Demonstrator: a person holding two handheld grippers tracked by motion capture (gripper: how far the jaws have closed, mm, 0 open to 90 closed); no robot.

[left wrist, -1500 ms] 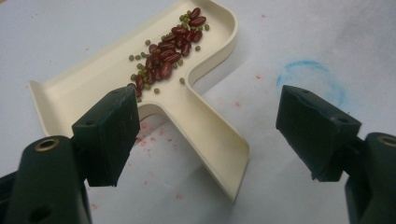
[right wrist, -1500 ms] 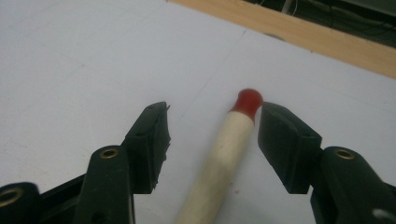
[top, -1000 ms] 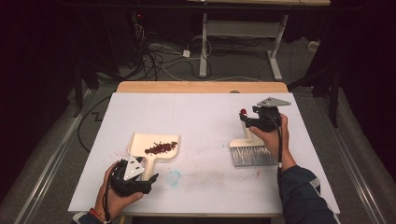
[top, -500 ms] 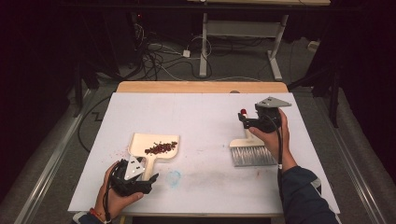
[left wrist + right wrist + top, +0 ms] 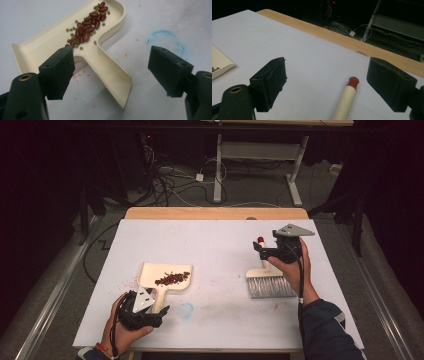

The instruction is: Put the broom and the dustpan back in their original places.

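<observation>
- My left gripper [image 5: 150, 312] sits low and left of centre in the high view, jaws spread wide and gripping nothing
- Its own view has the cream dustpan [image 5: 100, 53] across the middle, handle running to the lower right between the jaws, untouched
- Red and green beans [image 5: 87, 23] lie in the pan at the upper centre
- My right gripper [image 5: 267, 251] is at centre right, jaws likewise parted
- The brush [image 5: 267, 282] lies flat just below it; its red-tipped handle [image 5: 347, 96] points up between the jaws, not held

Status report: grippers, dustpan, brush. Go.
Left hand-held gripper open, straddling dustpan handle. Right hand-held gripper open over brush handle. Beans in pan.
</observation>
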